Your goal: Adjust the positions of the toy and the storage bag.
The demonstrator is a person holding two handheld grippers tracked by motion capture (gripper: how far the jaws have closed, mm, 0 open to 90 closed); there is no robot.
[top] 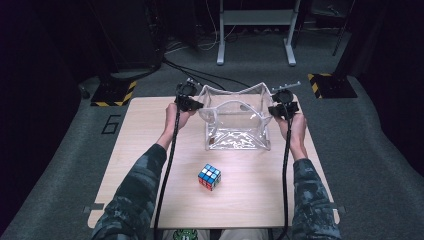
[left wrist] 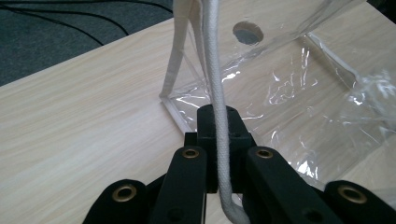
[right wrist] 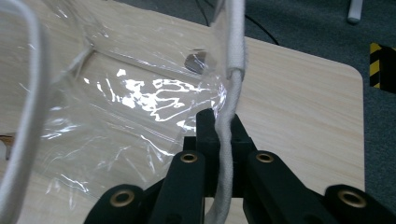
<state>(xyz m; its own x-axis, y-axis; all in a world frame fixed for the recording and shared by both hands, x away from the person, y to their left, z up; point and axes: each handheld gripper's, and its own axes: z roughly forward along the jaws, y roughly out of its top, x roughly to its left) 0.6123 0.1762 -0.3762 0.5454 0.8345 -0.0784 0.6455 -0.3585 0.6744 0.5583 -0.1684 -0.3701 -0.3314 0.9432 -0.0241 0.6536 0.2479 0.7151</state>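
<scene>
High view: wooden table [top: 150,145] on grey carpet [top: 380,145], dark room.

1. A cube [top: 209,177] with coloured tiles lay on the table [top: 145,145], near its front middle.
2. Two yellow-and-black striped plates [top: 114,93] sat on the grey carpet beyond the table's far corners.
3. A white stand [top: 256,20] stood farther back, cables beside it.

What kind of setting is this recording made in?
Probably a lab or recording studio: a lone wooden table stands on grey carpet, yellow-and-black striped stand bases flank it, and cables trail across the floor behind.
</scene>
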